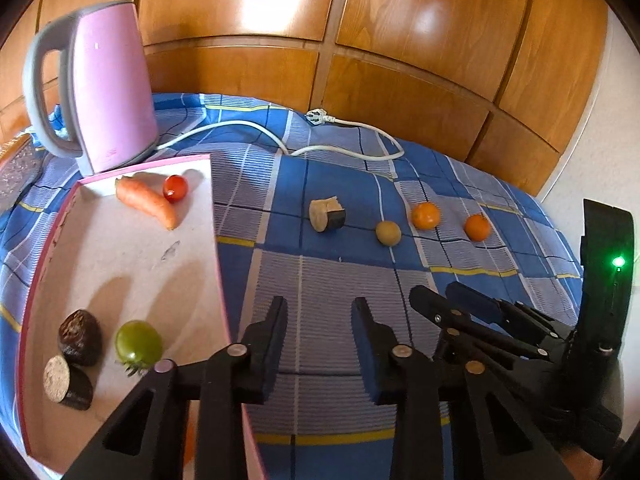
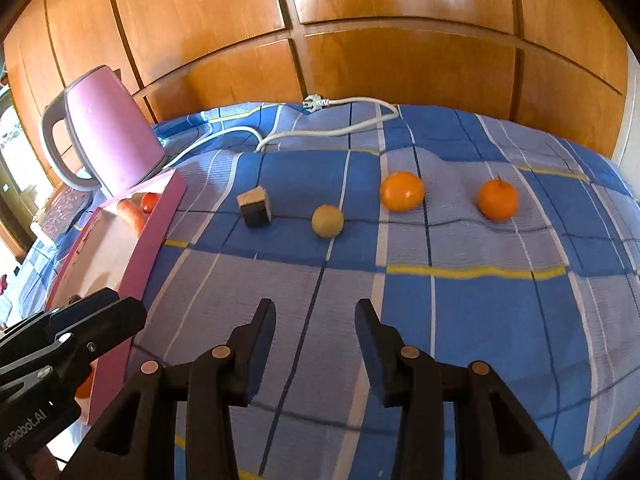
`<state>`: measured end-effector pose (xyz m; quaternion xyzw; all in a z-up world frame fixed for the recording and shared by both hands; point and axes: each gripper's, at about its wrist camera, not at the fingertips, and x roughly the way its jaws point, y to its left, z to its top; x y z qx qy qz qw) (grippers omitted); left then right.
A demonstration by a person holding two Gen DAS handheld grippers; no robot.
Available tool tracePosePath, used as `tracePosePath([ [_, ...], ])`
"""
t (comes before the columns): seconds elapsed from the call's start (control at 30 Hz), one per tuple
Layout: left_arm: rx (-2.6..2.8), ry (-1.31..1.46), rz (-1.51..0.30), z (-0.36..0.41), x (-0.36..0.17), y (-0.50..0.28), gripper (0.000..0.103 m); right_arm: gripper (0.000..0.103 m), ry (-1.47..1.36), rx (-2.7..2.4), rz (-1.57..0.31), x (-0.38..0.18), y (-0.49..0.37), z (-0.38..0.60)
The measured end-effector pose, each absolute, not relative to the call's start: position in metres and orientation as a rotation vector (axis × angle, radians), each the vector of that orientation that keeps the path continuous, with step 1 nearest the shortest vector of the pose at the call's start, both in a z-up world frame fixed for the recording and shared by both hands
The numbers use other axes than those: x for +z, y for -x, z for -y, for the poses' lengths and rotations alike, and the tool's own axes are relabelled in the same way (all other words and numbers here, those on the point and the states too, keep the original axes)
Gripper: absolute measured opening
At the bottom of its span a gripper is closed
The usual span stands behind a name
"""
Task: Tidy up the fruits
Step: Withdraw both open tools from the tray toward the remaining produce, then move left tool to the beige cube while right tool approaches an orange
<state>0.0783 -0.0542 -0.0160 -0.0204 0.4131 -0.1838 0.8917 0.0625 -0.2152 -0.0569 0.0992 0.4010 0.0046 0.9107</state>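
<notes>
- Both grippers hover low over the checked bedspread (image 2: 460, 304), left gripper (image 1: 320, 312) and right gripper (image 2: 316, 312), jaws wide, holding nothing.
- Tray (image 1: 216, 240) on the left already has a carrot (image 1: 146, 200), red tomato (image 1: 175, 188), green tomato (image 1: 138, 342) and two dark pieces, so I'd say roughly half done.
- Left out on the bed: two oranges (image 2: 401, 191) (image 2: 497, 200), a brownish round fruit (image 2: 327, 221), a cut chunk (image 2: 254, 206).
- Right view's tray wall hides most contents; something orange below the tray is unclear.

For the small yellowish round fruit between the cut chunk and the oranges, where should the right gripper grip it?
Grip the yellowish fruit across its widest middle, coming from above with the open right gripper. It is round, sits free on the blanket, and has clear gaps to the chunk and nearest orange.
</notes>
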Motion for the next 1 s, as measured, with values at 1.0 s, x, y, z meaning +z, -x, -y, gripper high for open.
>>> tracePosePath([
  [1.0,-0.351,0.101,-0.931,0.087,-0.037,-0.148,0.031,0.041,-0.251,-0.104,-0.834,-0.070,-0.135,0.272],
])
